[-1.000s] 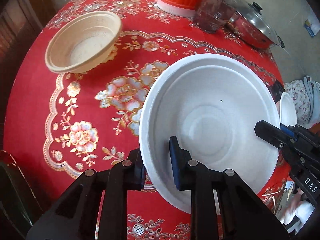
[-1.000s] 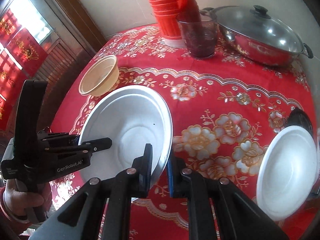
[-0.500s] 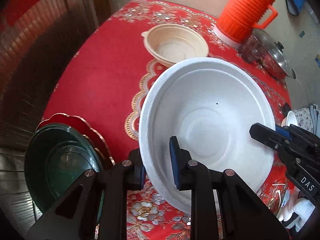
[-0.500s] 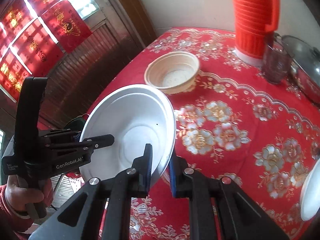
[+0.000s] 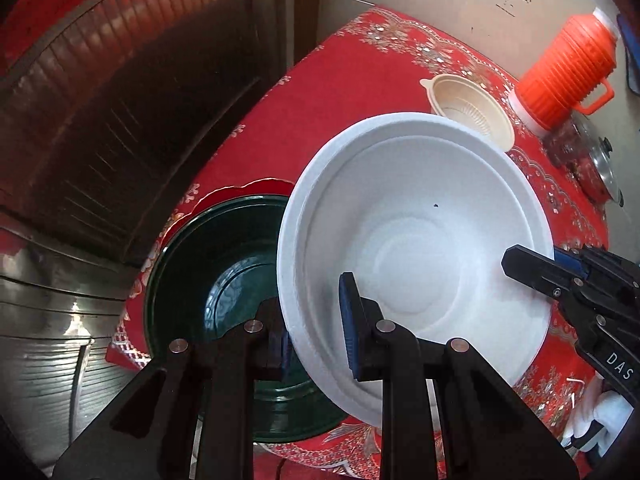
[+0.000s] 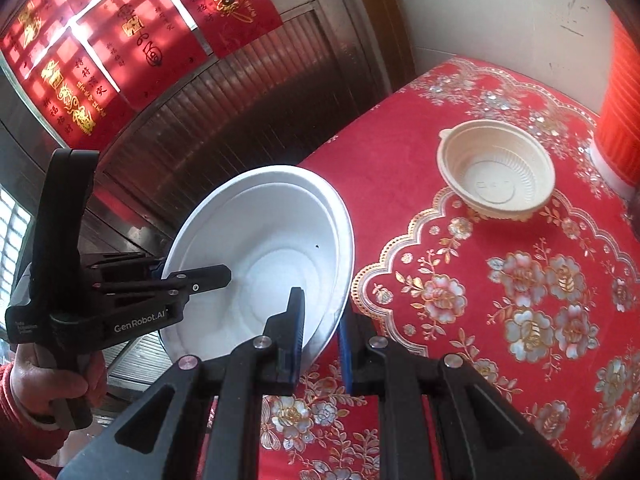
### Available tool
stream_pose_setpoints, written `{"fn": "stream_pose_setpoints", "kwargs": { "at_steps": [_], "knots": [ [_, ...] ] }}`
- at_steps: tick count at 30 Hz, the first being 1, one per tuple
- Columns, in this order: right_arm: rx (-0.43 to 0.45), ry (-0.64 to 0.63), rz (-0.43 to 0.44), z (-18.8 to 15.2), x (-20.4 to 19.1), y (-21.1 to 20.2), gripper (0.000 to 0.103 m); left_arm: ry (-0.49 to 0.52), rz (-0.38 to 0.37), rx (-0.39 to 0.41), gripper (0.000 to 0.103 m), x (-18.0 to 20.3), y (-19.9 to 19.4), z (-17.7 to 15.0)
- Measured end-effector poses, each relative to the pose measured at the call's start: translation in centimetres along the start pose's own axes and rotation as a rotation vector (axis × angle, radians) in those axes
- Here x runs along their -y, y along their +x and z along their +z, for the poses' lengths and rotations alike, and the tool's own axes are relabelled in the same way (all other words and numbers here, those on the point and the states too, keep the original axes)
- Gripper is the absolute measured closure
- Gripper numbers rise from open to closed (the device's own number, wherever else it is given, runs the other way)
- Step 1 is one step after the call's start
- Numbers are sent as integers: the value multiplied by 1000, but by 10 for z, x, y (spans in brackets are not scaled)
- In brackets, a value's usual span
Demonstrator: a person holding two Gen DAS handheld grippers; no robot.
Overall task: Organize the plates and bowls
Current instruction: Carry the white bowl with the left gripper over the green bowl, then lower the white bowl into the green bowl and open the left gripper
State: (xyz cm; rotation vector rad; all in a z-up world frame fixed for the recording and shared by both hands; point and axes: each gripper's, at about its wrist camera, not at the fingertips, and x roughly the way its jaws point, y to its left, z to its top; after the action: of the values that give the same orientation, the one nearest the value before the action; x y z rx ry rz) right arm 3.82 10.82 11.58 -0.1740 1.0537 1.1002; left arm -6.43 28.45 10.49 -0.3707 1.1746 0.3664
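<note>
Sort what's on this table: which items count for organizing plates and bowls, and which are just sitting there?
Job items:
- large white foam bowl, clamped at its rim by left tongs and right tongs
- dark green glossy bowl on a red scalloped plate
- beige ribbed plastic bowl

Lying about:
- orange ribbed thermos jug
- steel pot lid
- red floral tablecloth

The left hand-held gripper [image 6: 224,276] has "GenRobot.AI" in white on its black side. The right hand-held gripper [image 5: 532,264] shows white letters "DAS". Gold Chinese writing on the red paper banners [image 6: 132,28] is too hard to read.
</note>
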Motion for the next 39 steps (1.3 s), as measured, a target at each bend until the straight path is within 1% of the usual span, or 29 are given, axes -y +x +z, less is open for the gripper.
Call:
{"fn": "stream_pose_setpoints", "kwargs": {
  "at_steps": [4,7,15,17,21,25,29,36,39],
  "knots": [
    [-25,-33,23,4,-16,12,88,-26,32,2,83,-19,-1,-8],
    [-44,-56,38,5,-29,22,88,-50,48,-13,83,-36,3,-16],
    [-113,-116,54,6,-54,49,87,-114,65,-41,82,-65,10,-32],
    [-123,-126,63,6,-59,53,87,-123,70,-44,82,-67,11,-33],
    [-153,-148,53,3,-66,63,87,-137,76,-66,82,-72,19,-38],
    [-170,-133,66,1,-62,69,87,-137,84,-73,82,-73,24,-41],
    [-184,-126,56,-1,-62,75,86,-116,108,-71,82,-71,27,-38],
    [-186,-92,70,-2,-57,77,86,-104,102,-83,82,-69,33,-40],
    [-191,-80,79,-1,-56,77,83,-107,100,-82,82,-68,33,-38]
  ]
}}
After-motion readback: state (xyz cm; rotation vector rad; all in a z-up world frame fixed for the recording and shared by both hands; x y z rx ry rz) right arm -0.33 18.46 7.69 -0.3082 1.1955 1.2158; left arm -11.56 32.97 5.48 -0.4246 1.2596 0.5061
